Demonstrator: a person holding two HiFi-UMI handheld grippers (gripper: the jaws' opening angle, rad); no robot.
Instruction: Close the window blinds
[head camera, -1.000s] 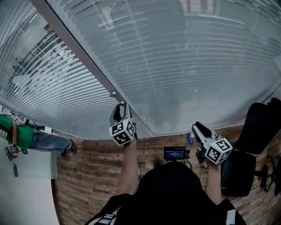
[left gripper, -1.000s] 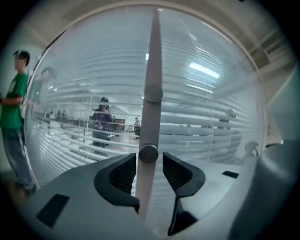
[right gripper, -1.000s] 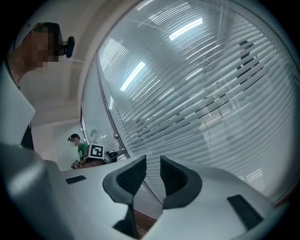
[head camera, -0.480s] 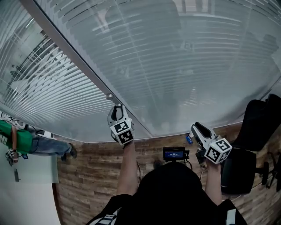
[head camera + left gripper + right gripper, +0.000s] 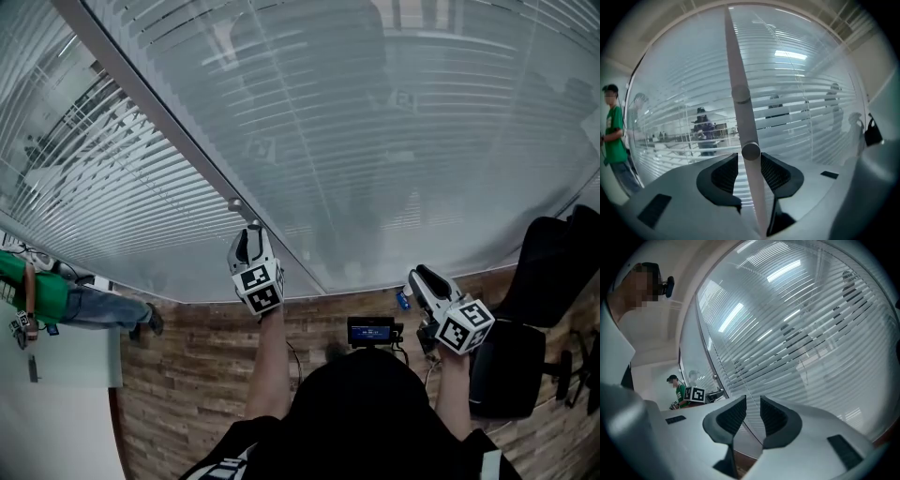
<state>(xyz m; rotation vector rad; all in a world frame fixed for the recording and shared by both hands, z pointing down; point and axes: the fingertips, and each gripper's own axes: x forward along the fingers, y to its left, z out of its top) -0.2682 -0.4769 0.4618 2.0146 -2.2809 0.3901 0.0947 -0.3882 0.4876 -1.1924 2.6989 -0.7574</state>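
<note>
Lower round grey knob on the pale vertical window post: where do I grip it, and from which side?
Grip the lower round grey knob across its curved rim, squeezing from left and right. Come straight on from the room side: it is a short cylinder standing out of the pale vertical post, flat face toward you, and the post runs on above and below it.

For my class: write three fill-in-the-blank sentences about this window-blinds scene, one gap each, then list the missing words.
1. A round ____ on the window frame stands between the jaws of the left gripper.
2. The jaws of the right gripper stand apart and hold ____.
3. The bystander at the left of the head view wears a ____ shirt.

Missing words: knob; nothing; green.

Note: the left gripper's jaws have just opened a little, with the knob between them.
</note>
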